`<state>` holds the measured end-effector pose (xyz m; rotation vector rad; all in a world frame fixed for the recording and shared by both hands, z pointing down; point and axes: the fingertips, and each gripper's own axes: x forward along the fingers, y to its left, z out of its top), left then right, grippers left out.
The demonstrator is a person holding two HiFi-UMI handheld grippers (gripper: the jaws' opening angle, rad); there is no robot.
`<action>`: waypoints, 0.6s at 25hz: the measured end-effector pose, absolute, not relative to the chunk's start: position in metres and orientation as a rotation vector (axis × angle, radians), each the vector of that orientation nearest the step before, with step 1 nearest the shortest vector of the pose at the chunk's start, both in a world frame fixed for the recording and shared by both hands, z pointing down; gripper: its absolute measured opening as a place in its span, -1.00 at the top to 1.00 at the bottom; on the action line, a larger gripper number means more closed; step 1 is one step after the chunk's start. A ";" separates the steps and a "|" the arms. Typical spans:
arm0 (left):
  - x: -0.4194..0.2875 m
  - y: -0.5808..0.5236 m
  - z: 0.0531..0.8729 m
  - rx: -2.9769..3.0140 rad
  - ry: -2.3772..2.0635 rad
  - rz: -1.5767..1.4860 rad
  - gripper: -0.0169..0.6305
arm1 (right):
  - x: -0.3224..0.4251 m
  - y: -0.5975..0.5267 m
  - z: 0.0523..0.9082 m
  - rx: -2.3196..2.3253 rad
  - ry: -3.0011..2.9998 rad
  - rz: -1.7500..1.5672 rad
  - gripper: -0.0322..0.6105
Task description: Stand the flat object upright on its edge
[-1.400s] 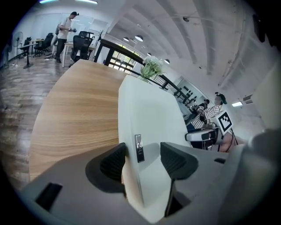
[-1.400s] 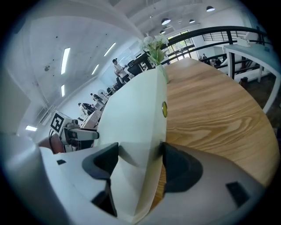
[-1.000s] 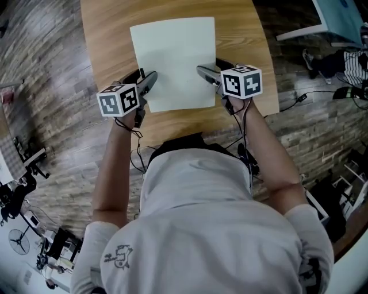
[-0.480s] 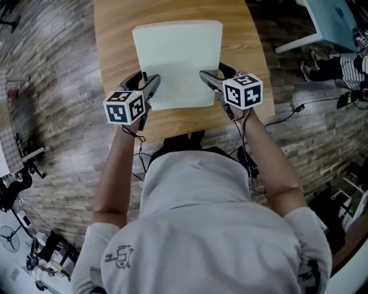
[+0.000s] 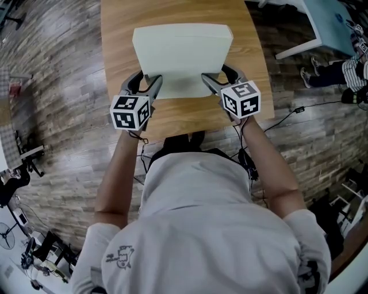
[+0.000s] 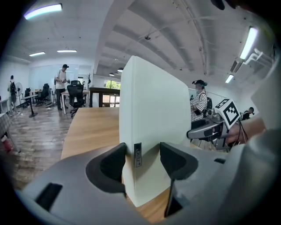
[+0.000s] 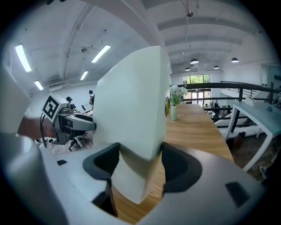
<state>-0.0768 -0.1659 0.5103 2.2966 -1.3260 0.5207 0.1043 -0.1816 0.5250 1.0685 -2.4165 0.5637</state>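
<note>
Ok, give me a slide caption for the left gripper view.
Left gripper clamps the pale flat board near its lower corner, tilted up over the wooden table.

A wooden tabletop (image 5: pixel 115 34) stands on a grey plank floor (image 5: pixel 57 74), where cables (image 5: pixel 292 108) trail over the boards and a pale blue table (image 5: pixel 339 18) sits off to one side. The room is a large open office under a white ribbed ceiling (image 6: pixel 145 30) with strip lights (image 6: pixel 42 10), and a few people (image 6: pixel 63 79) stand far back among office chairs (image 6: pixel 75 91). Farther along the tabletop is a vase of flowers (image 7: pixel 174 112), and beyond it are a bright window (image 7: pixel 196 79), a dark railing (image 7: pixel 228 85) and a white table (image 7: pixel 259 115).
</note>
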 end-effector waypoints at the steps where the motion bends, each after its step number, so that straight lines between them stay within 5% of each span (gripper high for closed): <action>1: -0.077 -0.166 0.510 2.305 -1.335 0.520 0.17 | 0.104 -0.182 0.524 1.076 -2.415 0.545 -0.06; 15: -0.079 -0.177 0.512 2.375 -1.433 0.506 0.18 | 0.102 -0.197 0.519 1.175 -2.386 0.220 -0.04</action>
